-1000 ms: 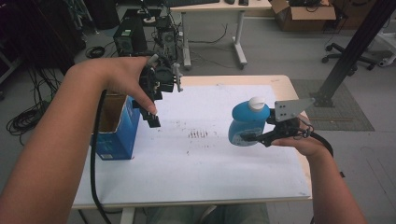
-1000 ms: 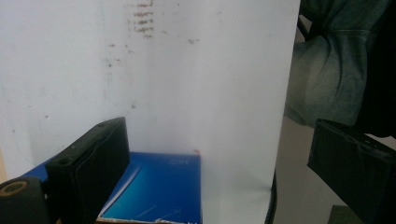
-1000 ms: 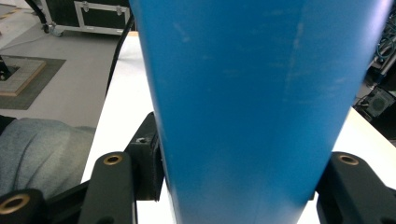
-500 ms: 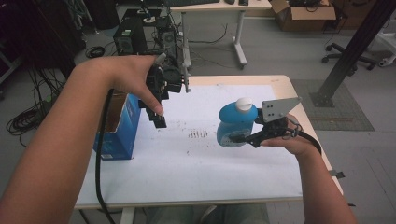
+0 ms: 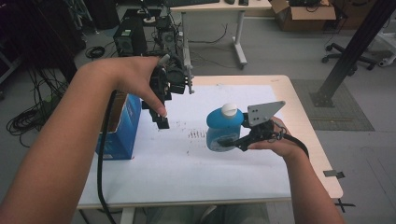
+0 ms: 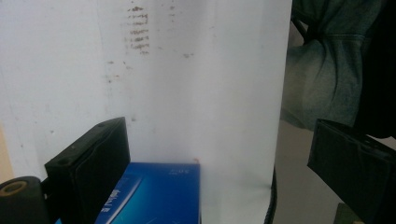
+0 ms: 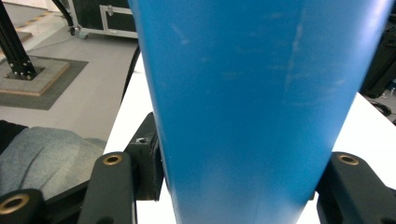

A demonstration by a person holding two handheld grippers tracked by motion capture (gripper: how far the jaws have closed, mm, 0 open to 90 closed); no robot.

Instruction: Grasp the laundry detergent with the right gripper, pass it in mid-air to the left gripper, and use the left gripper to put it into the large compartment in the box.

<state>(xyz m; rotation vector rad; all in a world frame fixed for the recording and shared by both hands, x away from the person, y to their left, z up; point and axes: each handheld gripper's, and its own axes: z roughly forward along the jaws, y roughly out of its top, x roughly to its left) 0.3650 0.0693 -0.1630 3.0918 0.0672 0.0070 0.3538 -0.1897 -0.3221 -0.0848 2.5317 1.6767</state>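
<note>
A blue bottle (image 5: 223, 127) with a white cap (image 5: 229, 109) stands upright over the middle of the white sheet (image 5: 187, 168). My right gripper (image 5: 228, 143) is shut on its lower body from the right. In the right gripper view the bottle (image 7: 252, 107) sits between both jaws and touches each pad. My left gripper (image 5: 161, 119) hangs above the sheet's left part, pointing down, to the left of the bottle. Its jaws stand wide apart with nothing between them (image 6: 219, 172). A blue box (image 5: 119, 128) stands at the table's left edge, and the same box (image 6: 156, 193) lies below the left gripper.
Dark smudges (image 5: 196, 135) mark the sheet beside the bottle. The wooden table edge (image 5: 308, 116) runs along the right. Behind the table are a desk (image 5: 219, 7), black equipment (image 5: 130, 37) and a black post base (image 5: 338, 98).
My right gripper has carried the bottle leftward, from near the right edge toward the sheet's middle. The left gripper has barely moved.
</note>
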